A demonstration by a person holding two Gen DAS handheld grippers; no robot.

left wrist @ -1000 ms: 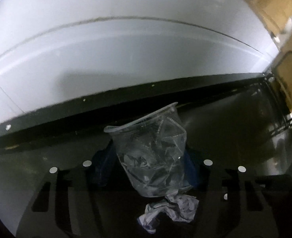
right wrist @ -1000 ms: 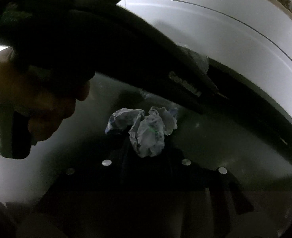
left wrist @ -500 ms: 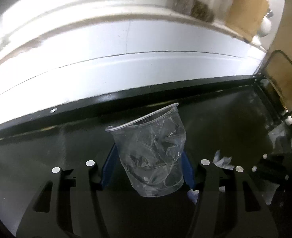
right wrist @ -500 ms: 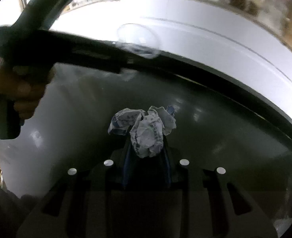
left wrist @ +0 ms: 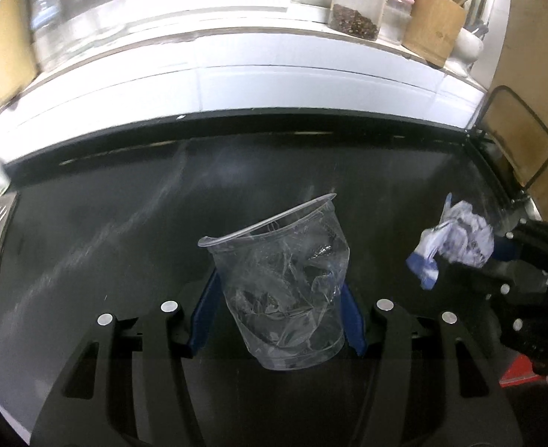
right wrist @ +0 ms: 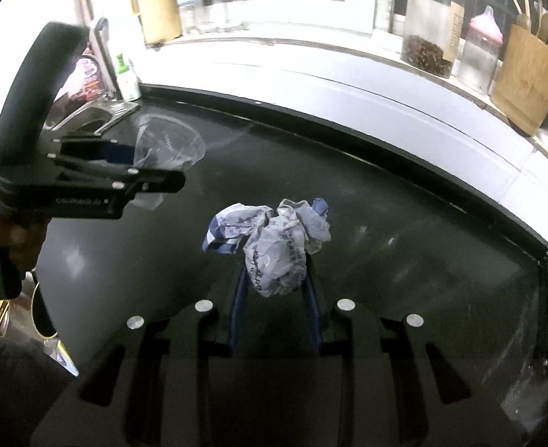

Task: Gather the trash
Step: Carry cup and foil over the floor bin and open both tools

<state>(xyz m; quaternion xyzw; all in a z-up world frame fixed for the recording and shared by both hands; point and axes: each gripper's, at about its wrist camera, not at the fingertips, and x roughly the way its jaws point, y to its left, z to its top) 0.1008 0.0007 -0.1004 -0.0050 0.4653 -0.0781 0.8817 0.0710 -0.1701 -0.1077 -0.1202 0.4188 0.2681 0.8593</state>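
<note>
Here, above a glossy black counter (left wrist: 124,231), the left gripper (left wrist: 277,298) pinches a crumpled clear plastic cup (left wrist: 281,283) between blue pads. The right gripper (right wrist: 275,283) clamps a wrinkled white-and-blue paper wad (right wrist: 274,246), both held clear of the surface.

- The left gripper (left wrist: 279,300) has its blue fingers (left wrist: 203,309) clamped on both sides of a crumpled clear plastic cup (left wrist: 283,287), which sits tilted with its mouth up and away.
- Under it is a shiny black countertop (left wrist: 124,231), with white tile along the far edge.
- Over by the right edge, the right gripper (left wrist: 493,257) pinches a wadded white-and-blue paper (left wrist: 456,242).
- A ledge behind holds a glass jar (left wrist: 359,0) of dark bits, a baby bottle (left wrist: 398,7) and a wooden utensil holder (left wrist: 434,26).
</note>
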